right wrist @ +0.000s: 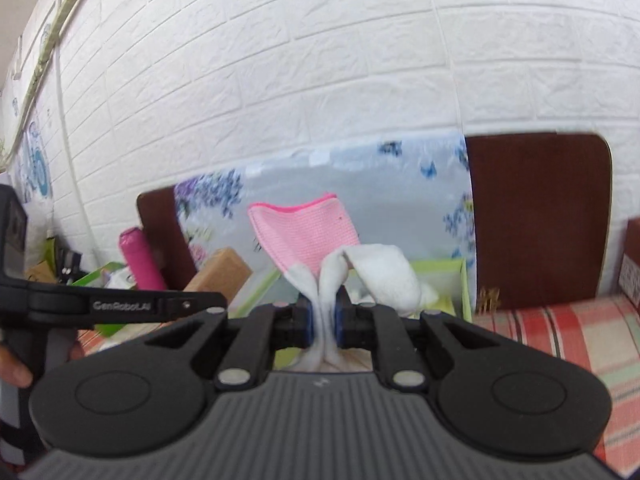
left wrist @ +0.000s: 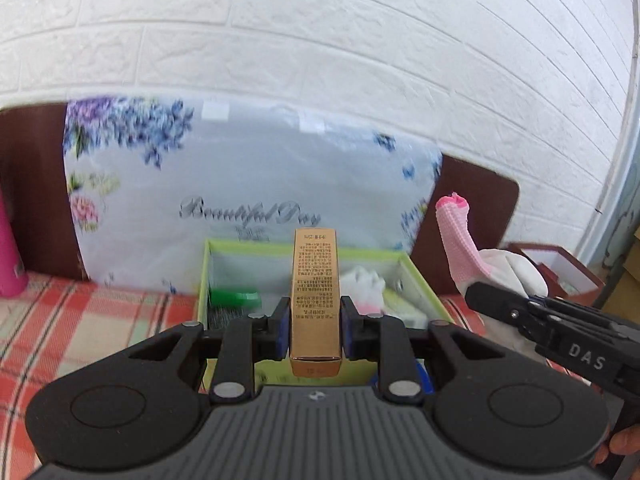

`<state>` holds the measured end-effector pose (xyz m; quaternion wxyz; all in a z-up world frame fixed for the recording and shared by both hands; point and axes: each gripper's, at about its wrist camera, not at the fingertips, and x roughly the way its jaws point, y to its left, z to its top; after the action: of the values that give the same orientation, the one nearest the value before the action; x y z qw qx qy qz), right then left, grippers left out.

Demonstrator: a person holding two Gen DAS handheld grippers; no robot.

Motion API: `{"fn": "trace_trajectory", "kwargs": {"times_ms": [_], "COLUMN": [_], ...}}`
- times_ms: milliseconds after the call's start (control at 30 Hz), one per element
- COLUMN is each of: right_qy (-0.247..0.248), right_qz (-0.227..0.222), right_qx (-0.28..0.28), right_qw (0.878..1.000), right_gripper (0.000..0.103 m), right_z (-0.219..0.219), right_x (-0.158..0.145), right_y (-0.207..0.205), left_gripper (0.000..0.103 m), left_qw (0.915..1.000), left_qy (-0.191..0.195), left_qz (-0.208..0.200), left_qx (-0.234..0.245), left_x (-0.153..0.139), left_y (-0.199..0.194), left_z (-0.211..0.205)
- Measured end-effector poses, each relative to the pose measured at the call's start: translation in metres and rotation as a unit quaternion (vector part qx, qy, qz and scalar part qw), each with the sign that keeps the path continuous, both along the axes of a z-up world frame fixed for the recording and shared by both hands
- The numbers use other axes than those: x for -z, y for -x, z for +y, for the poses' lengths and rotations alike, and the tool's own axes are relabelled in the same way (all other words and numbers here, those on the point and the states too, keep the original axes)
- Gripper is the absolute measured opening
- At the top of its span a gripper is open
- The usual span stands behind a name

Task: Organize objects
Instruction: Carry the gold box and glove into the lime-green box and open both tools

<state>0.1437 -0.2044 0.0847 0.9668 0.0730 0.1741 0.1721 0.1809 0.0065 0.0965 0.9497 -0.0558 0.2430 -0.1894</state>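
Your left gripper (left wrist: 315, 322) is clamped tight on the gold box (left wrist: 316, 300), both pads pressed flat on its sides, and it points a bit downward above the green tray (left wrist: 416, 268). Your right gripper (right wrist: 323, 320) is pinched shut on the pink-and-white sock (right wrist: 320, 240), just right of that tray in the left wrist view. A bit of your hand (left wrist: 624, 444) shows under its handle.

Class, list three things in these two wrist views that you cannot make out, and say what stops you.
1. Green-rimmed box contents, left wrist view: blurred, partly behind the gold carton.
2. Gold carton's print, same view: too small.
3. Sock's lower end, right wrist view: hidden below the right gripper.
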Motion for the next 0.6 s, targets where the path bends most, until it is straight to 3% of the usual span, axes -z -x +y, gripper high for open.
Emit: {"fn": "trace_trajectory", "kwargs": {"times_ms": [167, 300, 400, 533, 600], "right_qy": [0.004, 0.025, 0.068, 0.089, 0.093], "right_qz": [-0.006, 0.012, 0.071, 0.02, 0.003], "right_qx": [0.021, 0.031, 0.029, 0.059, 0.059], "right_qw": [1.0, 0.999, 0.995, 0.994, 0.994], "right_gripper": [0.01, 0.014, 0.07, 0.07, 0.065], "right_z": [0.01, 0.021, 0.026, 0.016, 0.015], "right_x": [0.012, 0.043, 0.072, 0.087, 0.085], "right_y": [-0.057, -0.096, -0.116, -0.095, -0.089], "left_gripper": [0.025, 0.025, 0.03, 0.035, 0.045], "left_qw": [0.9997, 0.9996, 0.9989, 0.9979, 0.998], "left_qy": [-0.016, -0.024, -0.034, -0.031, -0.032], "left_qz": [-0.009, 0.001, 0.024, 0.05, 0.041], "left_qx": [-0.015, -0.016, -0.022, -0.029, -0.035], "left_x": [-0.003, 0.011, 0.035, 0.055, 0.054], "left_y": [-0.045, -0.077, -0.095, -0.094, -0.087], "left_z": [-0.007, -0.015, -0.017, -0.006, 0.0]}}
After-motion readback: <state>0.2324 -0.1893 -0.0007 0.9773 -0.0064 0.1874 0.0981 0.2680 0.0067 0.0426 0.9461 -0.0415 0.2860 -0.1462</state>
